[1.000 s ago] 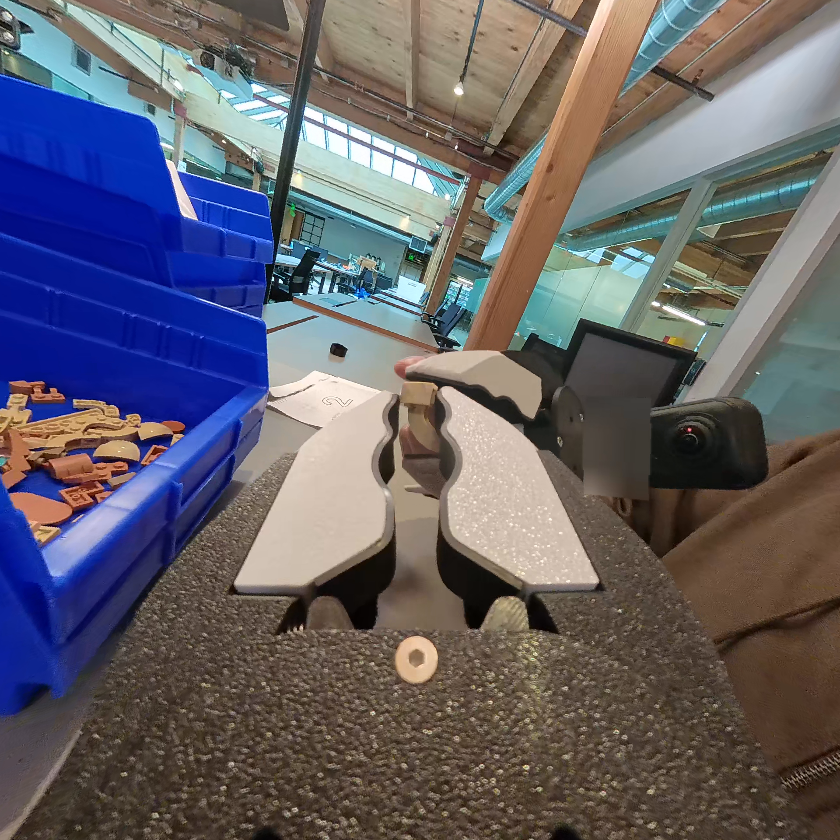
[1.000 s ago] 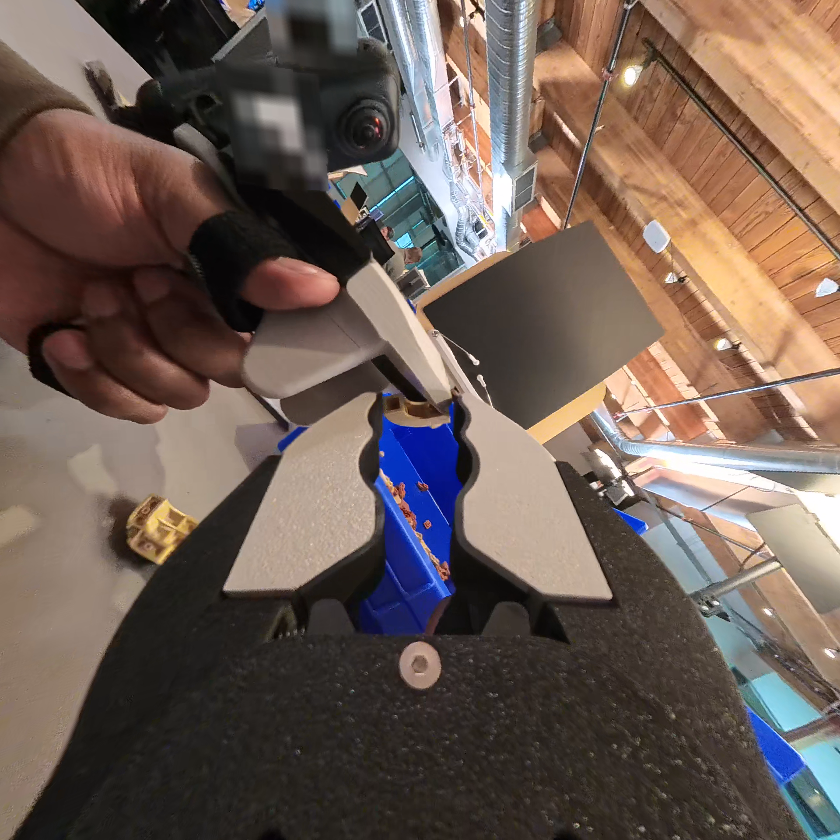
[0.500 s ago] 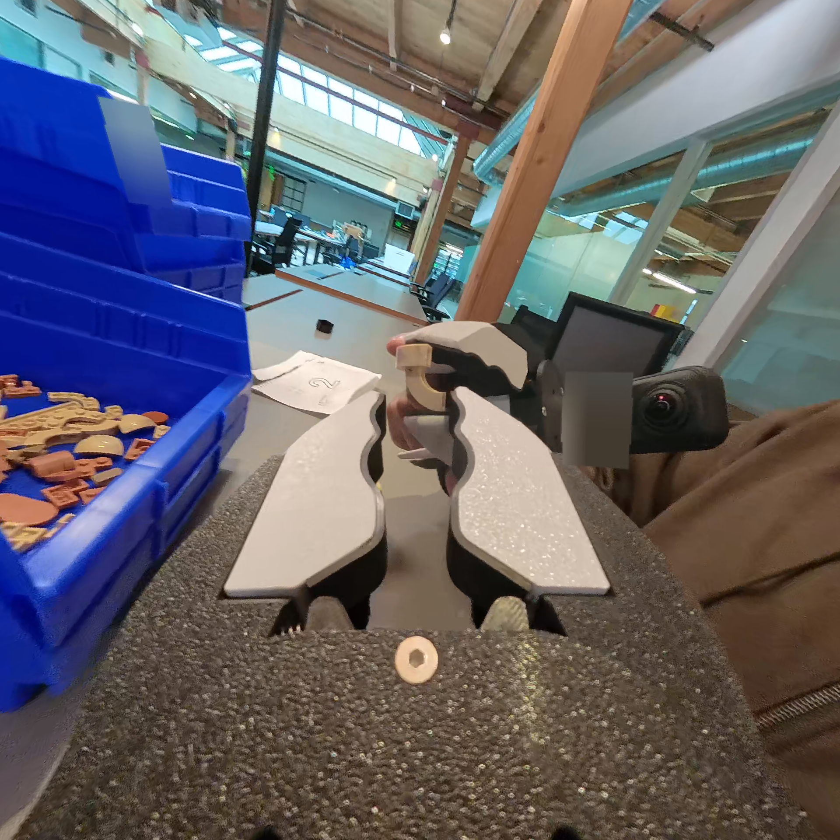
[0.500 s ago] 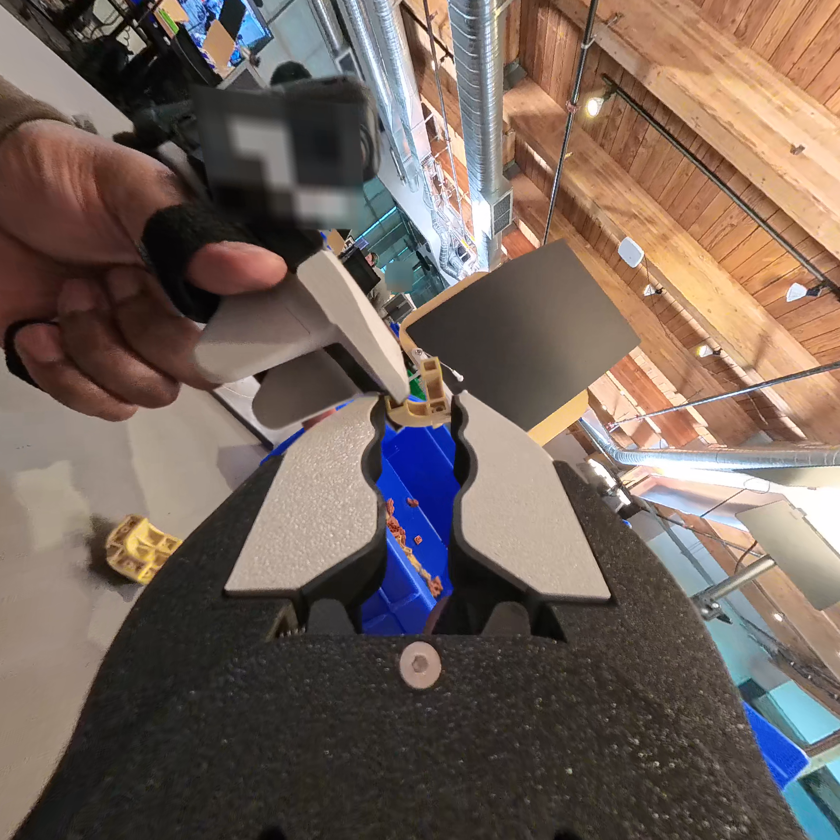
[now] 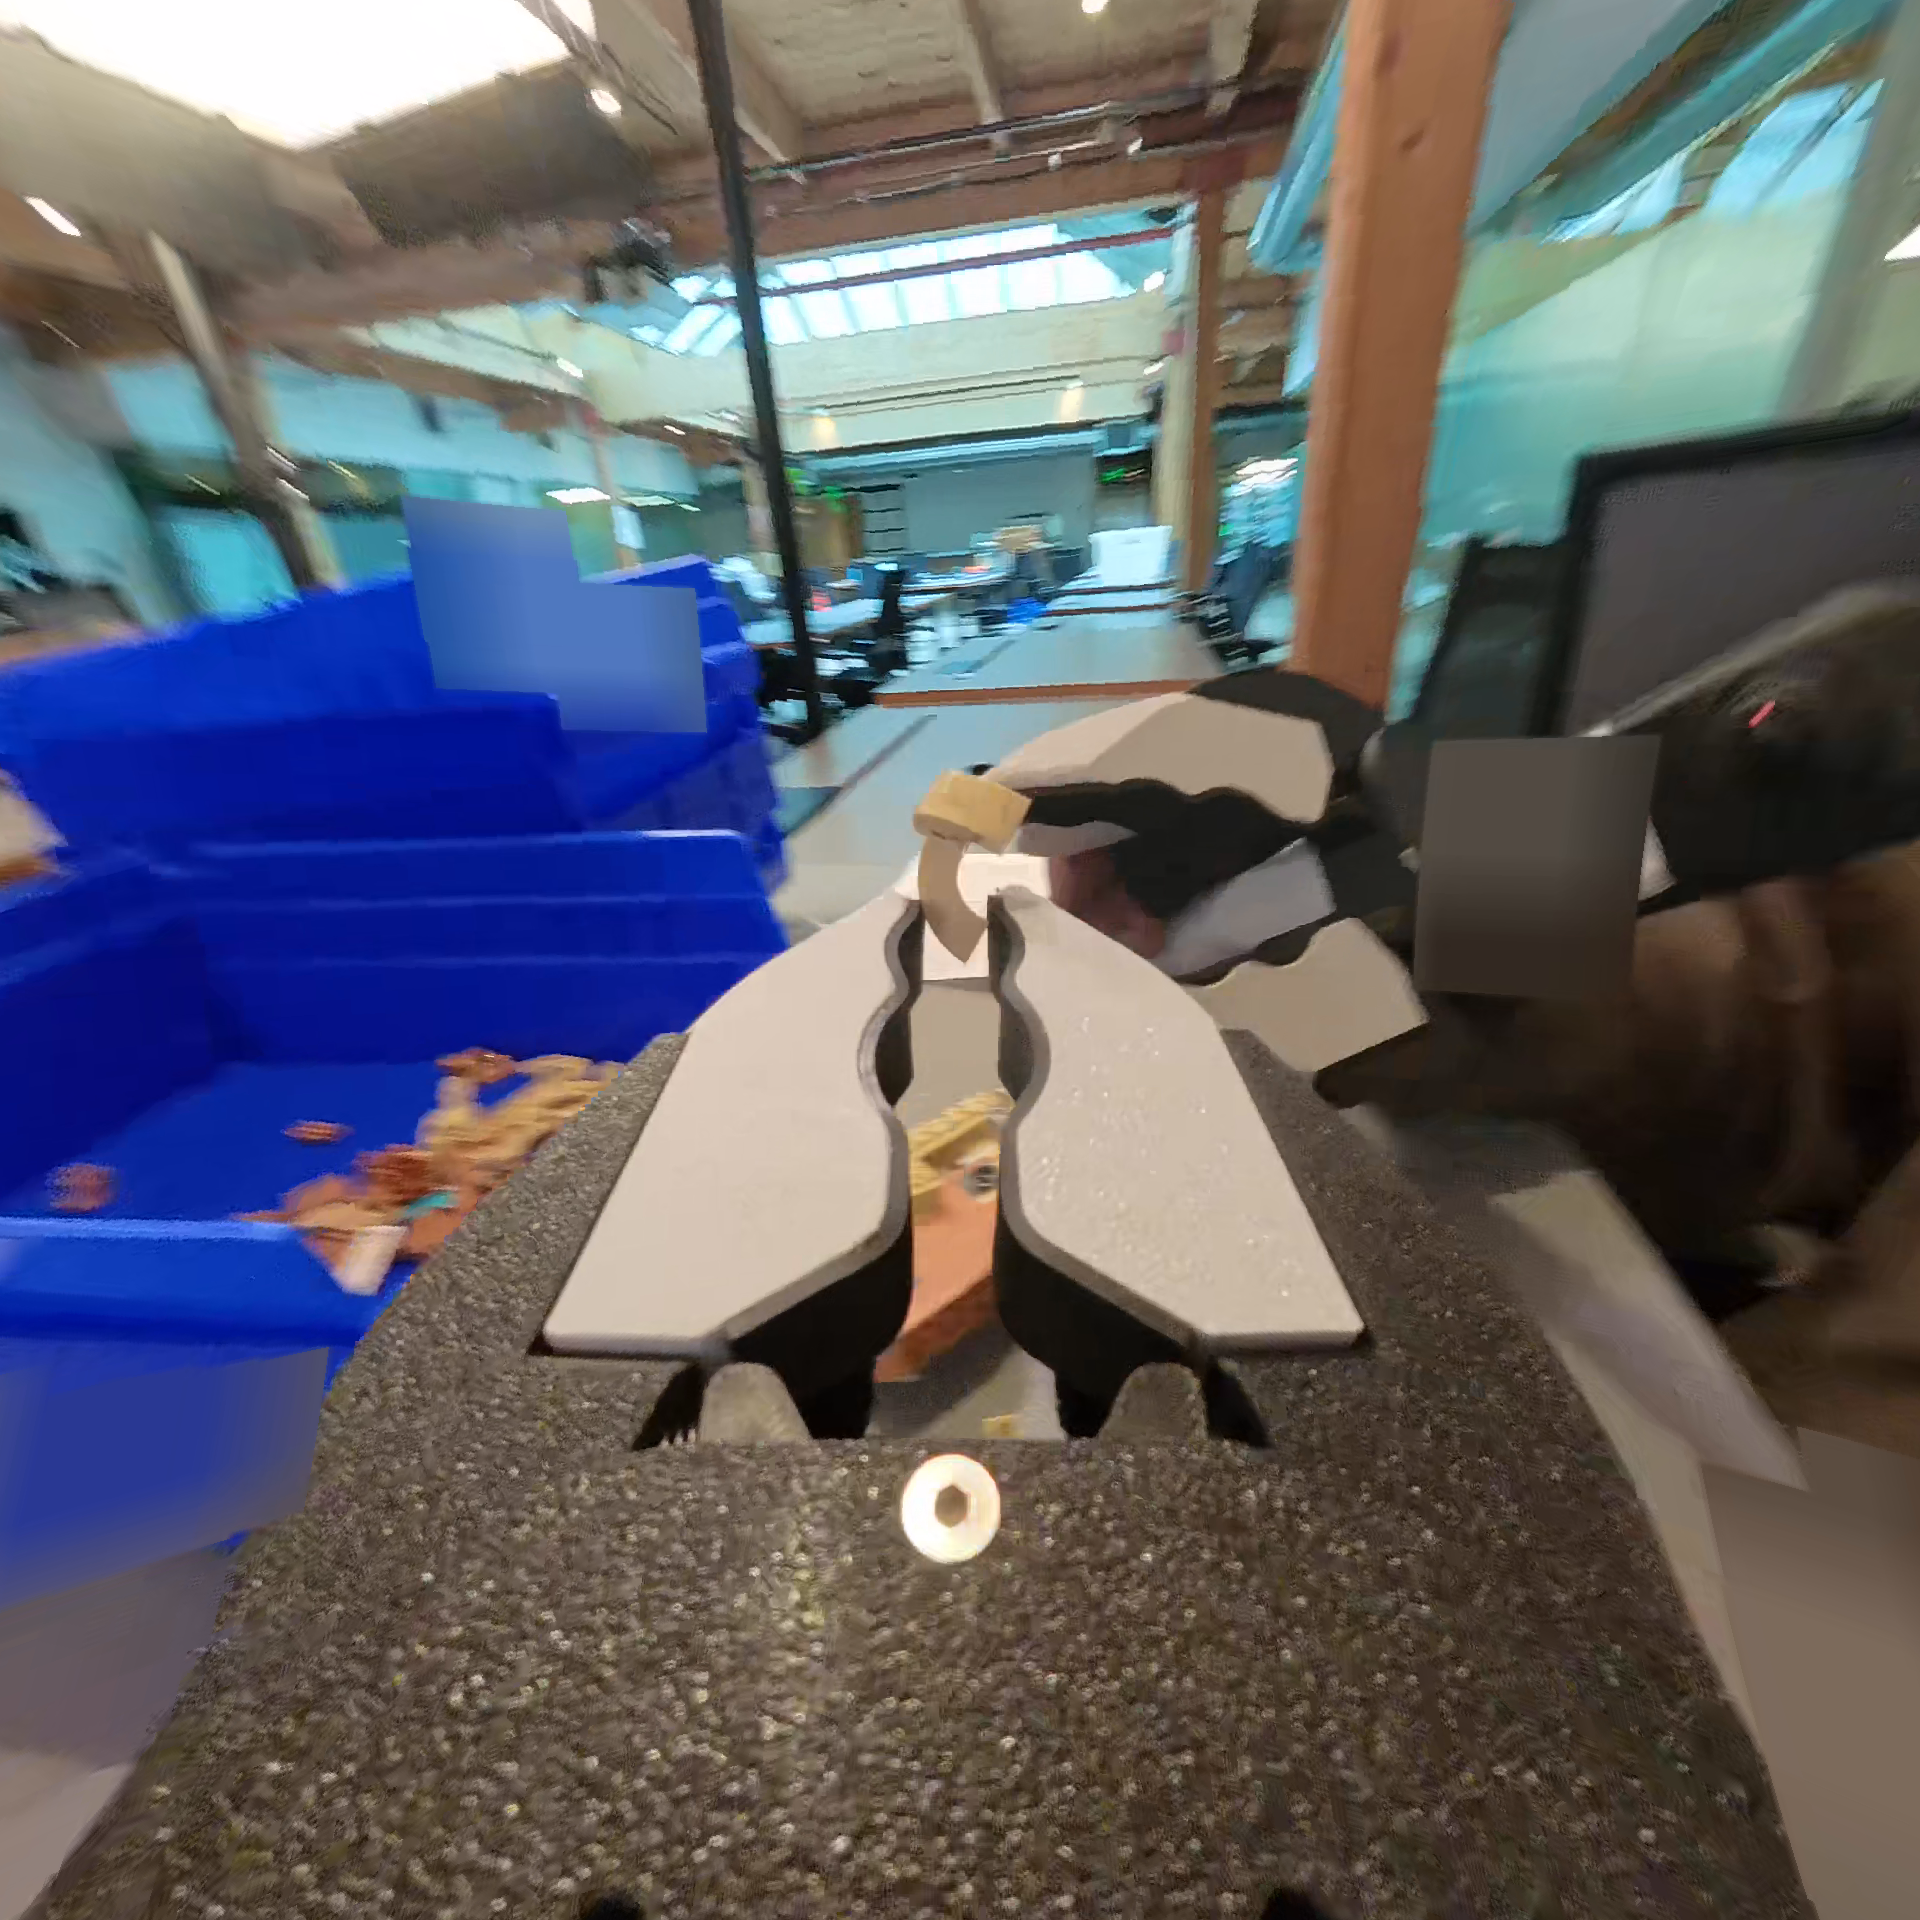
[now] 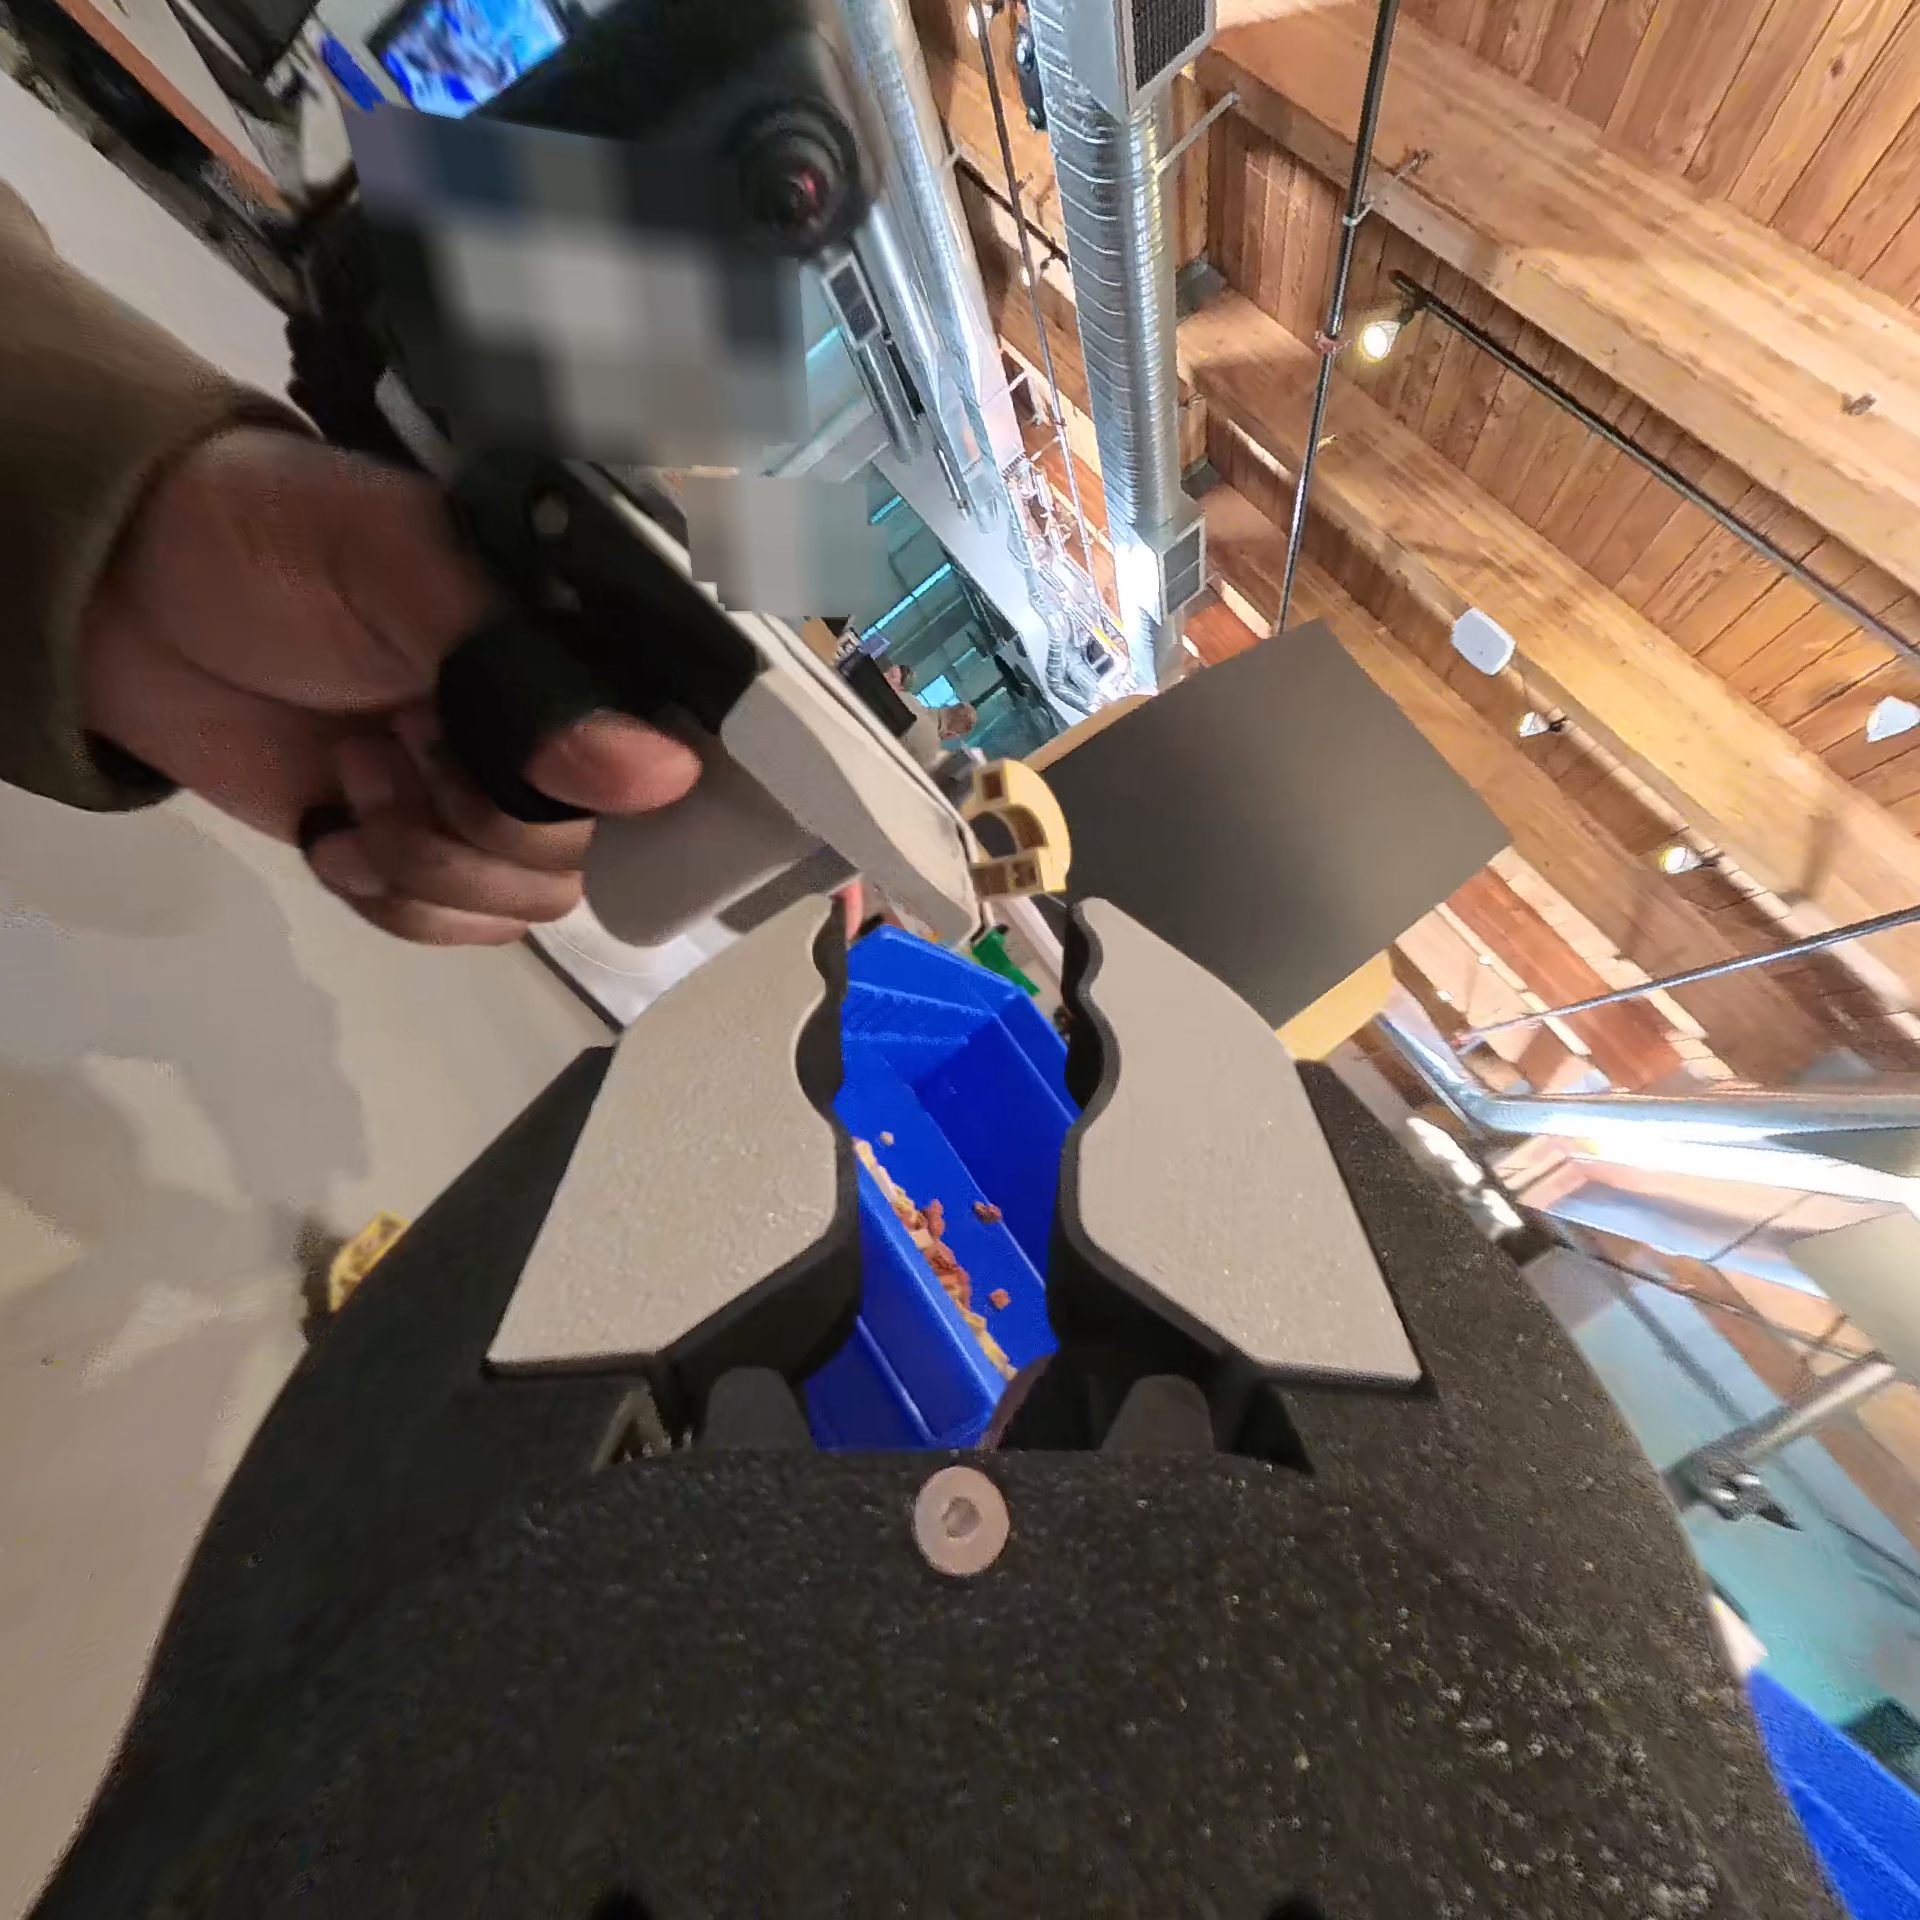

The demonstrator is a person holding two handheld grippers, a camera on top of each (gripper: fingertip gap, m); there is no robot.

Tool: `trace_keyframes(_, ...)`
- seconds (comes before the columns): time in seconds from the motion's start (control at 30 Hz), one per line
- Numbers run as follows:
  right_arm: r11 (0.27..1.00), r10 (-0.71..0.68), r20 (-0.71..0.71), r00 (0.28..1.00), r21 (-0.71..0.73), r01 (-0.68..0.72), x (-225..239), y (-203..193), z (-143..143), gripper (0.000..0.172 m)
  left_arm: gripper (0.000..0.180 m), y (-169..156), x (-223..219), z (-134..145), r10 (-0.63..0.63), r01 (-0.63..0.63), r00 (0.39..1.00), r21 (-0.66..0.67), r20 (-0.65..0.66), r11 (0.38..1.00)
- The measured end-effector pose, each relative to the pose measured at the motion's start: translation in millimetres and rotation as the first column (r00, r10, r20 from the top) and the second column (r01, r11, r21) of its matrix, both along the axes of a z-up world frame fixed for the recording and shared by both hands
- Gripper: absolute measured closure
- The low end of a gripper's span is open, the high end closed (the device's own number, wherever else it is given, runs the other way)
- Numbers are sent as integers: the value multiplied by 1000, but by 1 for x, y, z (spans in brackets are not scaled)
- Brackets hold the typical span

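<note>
The curved tan piece point(image 5: 951, 883) is up in the air, clear of the table point(image 6: 156, 1039), with its thin lower end caught between the tips of my left gripper point(image 5: 951, 914). That tool is nearly together, clamped on the piece. The blocky upper end sticks out above the fingertips point(image 5: 831, 956).

My right gripper point(image 6: 956, 920) stands wide apart with nothing in it. In its own view the piece sits just above its fingertips, not between them. From the left view its upper finger comes right up to the blocky end of the piece, but I cannot tell if they touch. My left hand point(image 6: 291, 675) wraps the black handle of the left tool, with a brown sleeve behind it.

Through the gap of the left fingers, lower down, I see a yellowish studded brick point(image 5: 951, 1143) and a reddish-brown flat part point(image 5: 935, 1288), both blurred. On the left side of the table stand stacked blue bins point(image 5: 156, 1268). The nearest one holds a scatter of small tan and brown parts point(image 5: 468, 1132). A small yellow part point(image 6: 358, 1257) lies alone on the bare table near the right tool's left side. A white sheet point(image 5: 1662, 1351) lies toward the right edge of the left view, smeared by motion. A black panel point(image 6: 1247, 821) stands behind the piece.
</note>
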State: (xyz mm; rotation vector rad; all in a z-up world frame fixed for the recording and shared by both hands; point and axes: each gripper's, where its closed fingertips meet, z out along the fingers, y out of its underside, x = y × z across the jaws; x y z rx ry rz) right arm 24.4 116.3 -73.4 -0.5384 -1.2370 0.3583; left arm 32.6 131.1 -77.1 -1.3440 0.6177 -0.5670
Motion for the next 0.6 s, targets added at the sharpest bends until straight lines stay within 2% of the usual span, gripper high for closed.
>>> trace_keyframes(0.13,987,89,-12,996,-132,-90,3,-3,4,133,170,4,-16,6,245,-203,949,211,-198,956)
trace_keyframes(0.2,967,136,-14,991,-216,-136,4,-5,4,136,170,8,-24,8,400,-302,871,331,-285,894)
trace_keyframes(0.27,923,198,1,980,-336,-186,1,-7,0,137,170,11,-30,8,549,-369,754,458,-361,809)
trace_keyframes(0.4,795,305,-3,952,-549,-257,-4,-9,-7,137,170,12,-29,5,714,-366,544,641,-440,674)
trace_keyframes(0.6,646,346,-72,935,-705,-293,-4,-2,-5,143,170,9,-26,9,827,-308,365,782,-429,541)
